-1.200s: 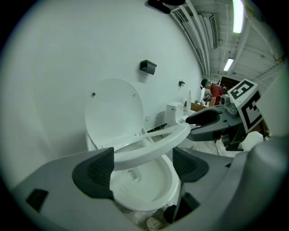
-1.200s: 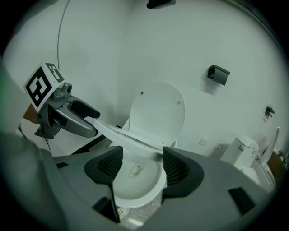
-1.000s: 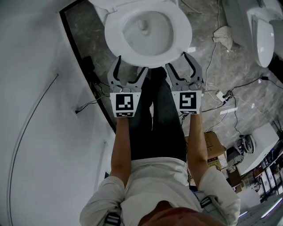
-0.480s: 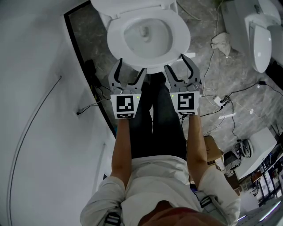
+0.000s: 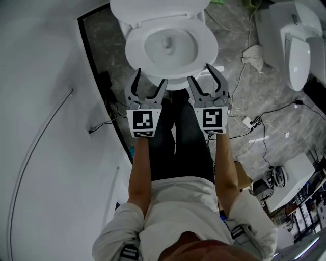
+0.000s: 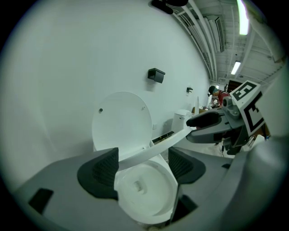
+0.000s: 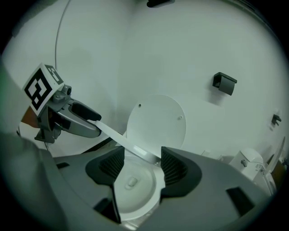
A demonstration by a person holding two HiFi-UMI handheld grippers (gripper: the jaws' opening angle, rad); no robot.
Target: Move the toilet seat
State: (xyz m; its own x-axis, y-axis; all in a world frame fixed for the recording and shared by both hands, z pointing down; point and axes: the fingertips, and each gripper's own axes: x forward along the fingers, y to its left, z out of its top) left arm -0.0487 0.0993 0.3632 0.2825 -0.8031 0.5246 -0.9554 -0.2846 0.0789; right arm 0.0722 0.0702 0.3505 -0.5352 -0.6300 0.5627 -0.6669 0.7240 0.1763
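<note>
The white toilet seat (image 5: 206,51) rings the bowl (image 6: 144,194), with the lid (image 5: 153,10) standing up behind it. Both grippers are at the seat's front rim. The left gripper (image 5: 150,77) has its jaws closing. In the left gripper view the rim (image 6: 153,149) runs slantwise across between its pads, above the bowl. The pads do not clamp it. The right gripper (image 5: 199,74) stands open, and the same rim (image 7: 119,135) crosses its jaws and meets one pad. Each gripper shows in the other's view, the right gripper (image 6: 205,122) and the left gripper (image 7: 83,113), at the ends of the rim.
A white wall (image 5: 46,127) closes off the left side. Another white toilet (image 5: 298,41) stands at the right. A rag (image 5: 253,53), cables (image 5: 265,122) and boxes (image 5: 270,188) lie on the grey floor. A black fitting (image 6: 156,75) hangs on the wall behind the lid.
The toilet has slid up in the head view. Both grippers stay at the seat's front rim, and the left jaws stand a little narrower.
</note>
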